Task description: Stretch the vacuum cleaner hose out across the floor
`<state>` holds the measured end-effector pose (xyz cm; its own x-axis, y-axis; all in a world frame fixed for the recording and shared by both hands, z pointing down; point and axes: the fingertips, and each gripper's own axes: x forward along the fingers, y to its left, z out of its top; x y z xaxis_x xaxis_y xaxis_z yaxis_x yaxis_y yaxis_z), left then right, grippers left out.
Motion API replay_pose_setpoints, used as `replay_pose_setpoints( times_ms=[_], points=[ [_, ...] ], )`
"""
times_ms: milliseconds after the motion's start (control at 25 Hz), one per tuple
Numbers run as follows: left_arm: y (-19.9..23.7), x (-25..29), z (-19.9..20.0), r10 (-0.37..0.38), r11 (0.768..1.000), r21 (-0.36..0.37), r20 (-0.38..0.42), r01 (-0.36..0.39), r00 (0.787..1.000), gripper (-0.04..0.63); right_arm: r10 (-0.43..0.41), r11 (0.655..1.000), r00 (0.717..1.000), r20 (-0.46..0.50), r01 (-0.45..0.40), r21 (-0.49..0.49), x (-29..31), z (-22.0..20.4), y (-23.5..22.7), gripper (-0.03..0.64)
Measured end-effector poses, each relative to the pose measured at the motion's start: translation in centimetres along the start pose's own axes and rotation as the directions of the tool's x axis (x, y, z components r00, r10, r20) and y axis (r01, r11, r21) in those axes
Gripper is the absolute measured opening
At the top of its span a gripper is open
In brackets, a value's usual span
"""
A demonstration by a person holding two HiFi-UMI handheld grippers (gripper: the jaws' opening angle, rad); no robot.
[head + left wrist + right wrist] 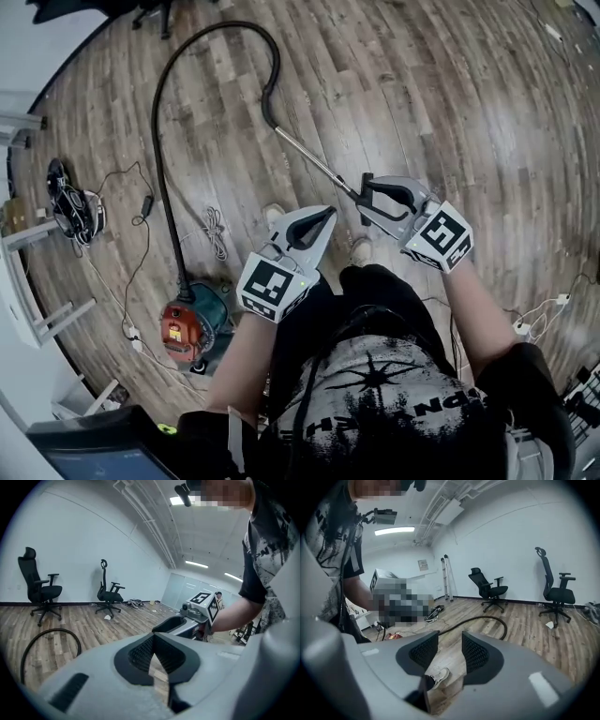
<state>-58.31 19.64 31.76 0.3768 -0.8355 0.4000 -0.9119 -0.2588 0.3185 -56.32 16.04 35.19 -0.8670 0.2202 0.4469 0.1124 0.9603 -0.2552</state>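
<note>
— Where's the hose (157, 141)?
— Looped on the floor (450, 103) from the vacuum cleaner (192, 323), unstretched. Our right gripper (366, 200) has jaws apart, empty, by the wand (316, 162); our left gripper (330, 214) is closed, empty. Next, we reckon: grasp the wand.

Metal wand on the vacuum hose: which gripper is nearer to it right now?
Right. In the head view, the right gripper, jaws open and empty, sits at the near end of the metal wand. The left gripper, shut, hangs off to the wand's side.
</note>
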Motion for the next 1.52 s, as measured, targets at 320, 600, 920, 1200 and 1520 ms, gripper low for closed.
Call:
replay_pose_setpoints(
  times_ms=[320,600,920,1200,1520],
  points=[
    [8.6,1.3,-3.8,0.015,0.999,0.043,-0.005,-0.014,1.0,0.0,-0.084,0.996,0.956,-0.281,0.088,0.003,10.9,-13.6,-5.2,0.221],
    [16.5,4.8,-13.5,0.06,0.997,0.042,0.015,-0.06,0.998,0.0,-0.08,0.996,0.897,-0.435,0.092,0.008,22.1,-30.2,-10.7,0.253],
    [22.7,10.6,-25.9,0.08,0.992,0.096,0.023,-0.081,0.997,0.0,-0.11,0.993,0.783,-0.612,0.109,-0.038,34.5,-52.6,-19.5,0.262],
    [22.9,8.5,-30.0,0.206,0.978,0.007,0.061,-0.207,0.977,0.0,-0.083,0.985,0.721,-0.688,0.164,0.053,40.7,-64.3,-23.9,0.23],
    [22.8,6.8,-34.8,0.32,0.947,0.055,-0.067,-0.316,0.945,0.0,-0.107,0.969,0.669,-0.735,0.235,0.073,42.1,-66.9,-24.5,0.189]
  ],
)
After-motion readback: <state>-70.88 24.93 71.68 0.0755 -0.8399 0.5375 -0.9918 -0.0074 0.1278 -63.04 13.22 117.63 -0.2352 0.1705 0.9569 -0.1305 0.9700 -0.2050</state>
